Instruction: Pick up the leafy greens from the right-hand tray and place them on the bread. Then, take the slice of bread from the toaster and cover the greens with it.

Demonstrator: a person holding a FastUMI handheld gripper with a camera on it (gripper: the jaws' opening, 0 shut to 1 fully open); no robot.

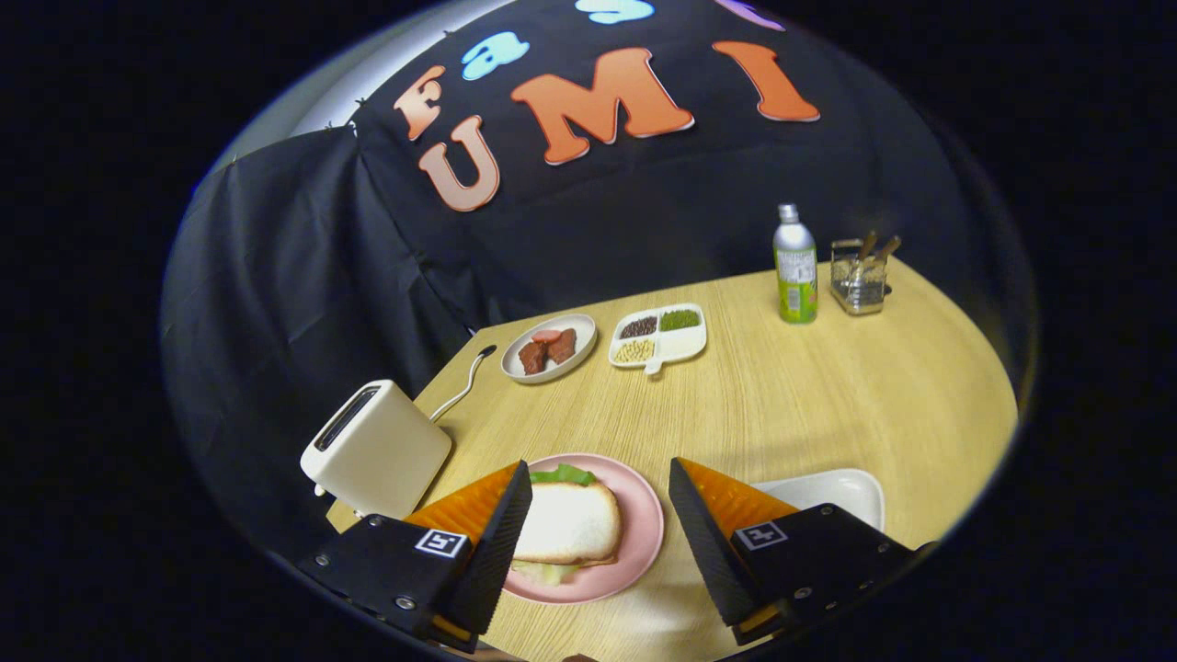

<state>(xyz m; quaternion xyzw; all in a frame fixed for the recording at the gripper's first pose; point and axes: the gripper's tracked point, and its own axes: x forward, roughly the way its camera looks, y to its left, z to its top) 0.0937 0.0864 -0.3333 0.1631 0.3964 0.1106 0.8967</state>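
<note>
The gripper (599, 533) is open, its two fingers spread wide and holding nothing. Between them, just ahead and a touch toward 11 o'clock, sits the pink plate (644, 524) with the sandwich: a top slice (568, 522) of bread lies flat over the greens (563, 474), which peek out at the slice's 12 o'clock edge and again, paler, at its 6 o'clock edge. A lower slice can be made out only as a thin edge under the top one. The top slice's long axis runs roughly 9 to 3, across the line of the fingers.

The toaster (375, 449) stands at about 10 o'clock from the gripper, just beside the plate, its slot looking dark and seemingly without bread, though the angle is shallow. The white tray (841, 487) lies at 2 o'clock, partly behind the right finger; what shows of it holds no greens.

Judging by this layout, both steps seem done: greens on the bread and covered. The slice sits nearer the left finger than the right, so any further nudge or backing off would need to clear that side first.

Farther off on the tabletop (809, 405), at 12 o'clock, are a plate of meat (549, 348) and a divided dish (658, 335); a bottle (795, 267) and a rack (859, 274) stand at 1 o'clock.
</note>
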